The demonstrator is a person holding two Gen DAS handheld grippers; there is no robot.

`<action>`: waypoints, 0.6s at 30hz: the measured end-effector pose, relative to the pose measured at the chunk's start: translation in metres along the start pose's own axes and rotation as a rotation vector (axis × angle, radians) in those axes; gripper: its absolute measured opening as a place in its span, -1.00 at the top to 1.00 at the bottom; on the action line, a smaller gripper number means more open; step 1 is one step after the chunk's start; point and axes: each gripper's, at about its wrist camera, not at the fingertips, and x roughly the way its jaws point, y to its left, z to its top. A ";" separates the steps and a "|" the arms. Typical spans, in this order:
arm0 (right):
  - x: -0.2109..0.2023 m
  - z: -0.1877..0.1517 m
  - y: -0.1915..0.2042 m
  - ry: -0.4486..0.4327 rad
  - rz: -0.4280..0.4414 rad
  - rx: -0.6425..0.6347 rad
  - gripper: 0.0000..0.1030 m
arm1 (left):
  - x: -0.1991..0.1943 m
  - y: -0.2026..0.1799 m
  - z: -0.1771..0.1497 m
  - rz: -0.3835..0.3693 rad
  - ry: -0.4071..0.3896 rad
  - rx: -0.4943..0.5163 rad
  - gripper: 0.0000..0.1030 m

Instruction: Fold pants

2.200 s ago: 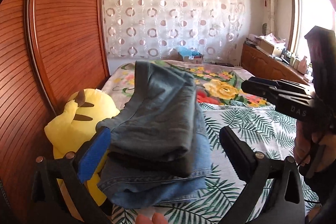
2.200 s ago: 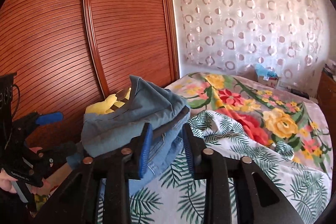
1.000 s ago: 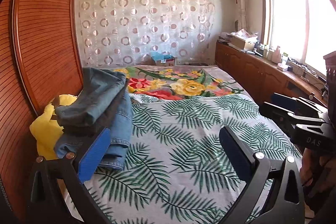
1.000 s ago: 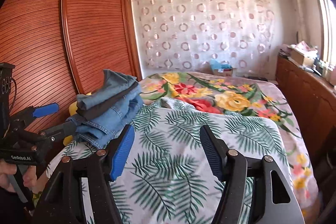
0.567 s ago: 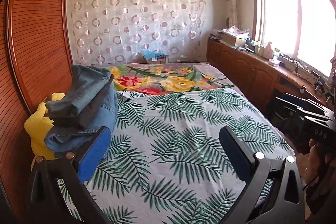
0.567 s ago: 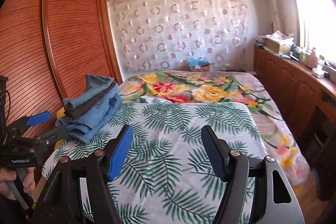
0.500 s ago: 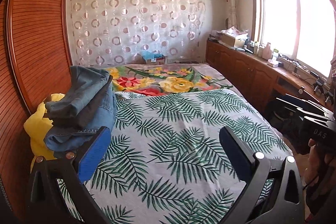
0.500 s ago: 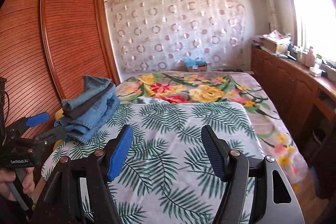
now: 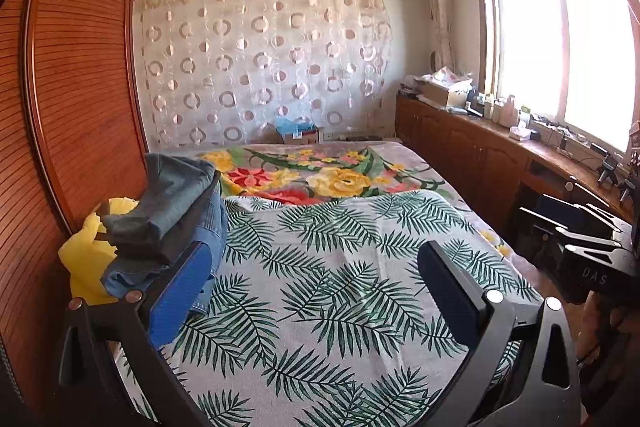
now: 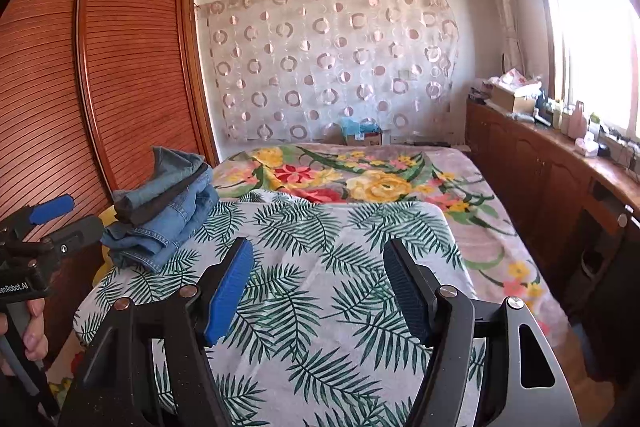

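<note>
A stack of folded jeans and pants (image 9: 168, 219) lies at the left edge of the bed, partly on a yellow plush toy (image 9: 86, 259); it also shows in the right wrist view (image 10: 160, 211). My left gripper (image 9: 316, 263) is open and empty, back from the stack over the palm-leaf sheet (image 9: 332, 267). My right gripper (image 10: 318, 263) is open and empty, also over the sheet (image 10: 320, 307), to the right of the stack. The left gripper also shows at the left edge of the right wrist view (image 10: 52, 215).
A wooden slatted wardrobe (image 9: 80, 99) stands close along the bed's left side. A floral blanket (image 9: 320, 175) covers the far half of the bed. A wooden counter (image 9: 500, 155) with clutter runs under the window on the right. A cardboard box (image 9: 300, 135) sits beyond the bed.
Both grippers have pulled back from the stack toward the foot of the bed. The right gripper, nearly shut by the stack before, has opened. The stack stays in place.
</note>
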 end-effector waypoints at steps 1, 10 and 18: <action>-0.004 -0.001 0.001 -0.006 -0.002 -0.002 -0.35 | -0.004 0.001 0.001 -0.002 -0.007 -0.005 -1.00; -0.034 -0.015 0.007 -0.074 0.002 -0.004 -0.36 | -0.031 0.008 0.006 0.020 -0.057 0.002 -1.00; -0.038 -0.026 0.010 -0.099 -0.006 -0.004 -0.36 | -0.040 0.023 0.000 0.046 -0.071 -0.022 -1.00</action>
